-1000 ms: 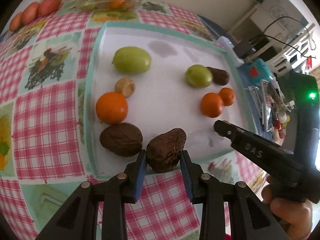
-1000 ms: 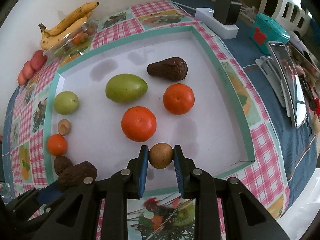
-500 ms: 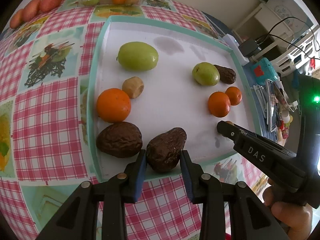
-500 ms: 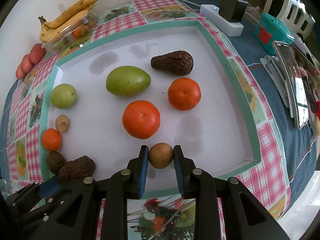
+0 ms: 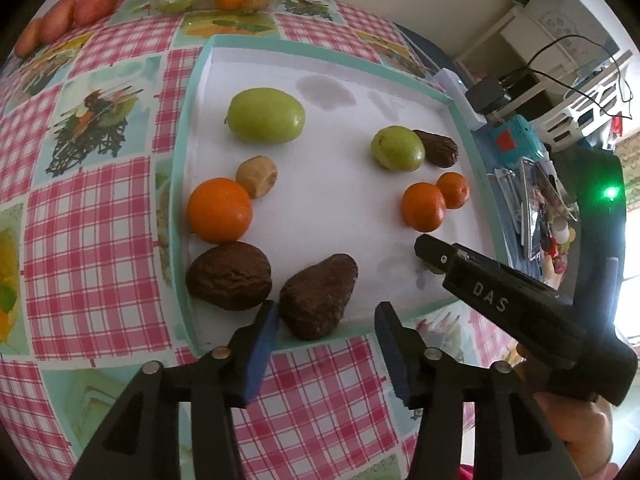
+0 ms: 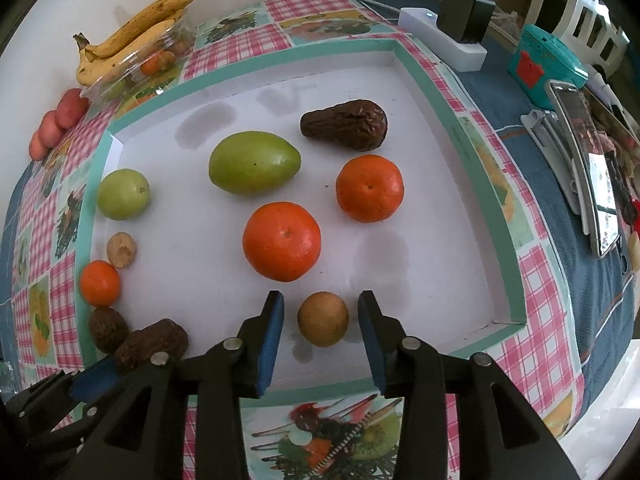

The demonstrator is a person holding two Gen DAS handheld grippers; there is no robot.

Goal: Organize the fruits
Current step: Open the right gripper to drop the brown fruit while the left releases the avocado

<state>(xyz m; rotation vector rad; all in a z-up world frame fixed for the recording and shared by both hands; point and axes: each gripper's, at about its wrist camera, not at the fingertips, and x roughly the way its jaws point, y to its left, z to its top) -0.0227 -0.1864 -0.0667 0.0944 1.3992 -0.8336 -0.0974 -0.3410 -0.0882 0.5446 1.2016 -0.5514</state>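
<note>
- The white tray (image 6: 448, 240) holds two mirrored groups of fruit, one down its left side and one toward the right, so the sorting looks close to done
- My left claw (image 5: 326, 326) has just let go: a second ago it pinched the wrinkled brown avocado (image 5: 318, 296), now its jaws stand spread with the avocado lying between them at the tray's near edge, just beside the other brown fruit (image 5: 229, 276)
- My right claw (image 6: 321, 326) has also spread, leaving the small brown round fruit (image 6: 323, 318) resting free on the tray, below the big orange (image 6: 282, 241)
- Both pieces seem placed; I judge the next move is backing out without nudging them
</note>
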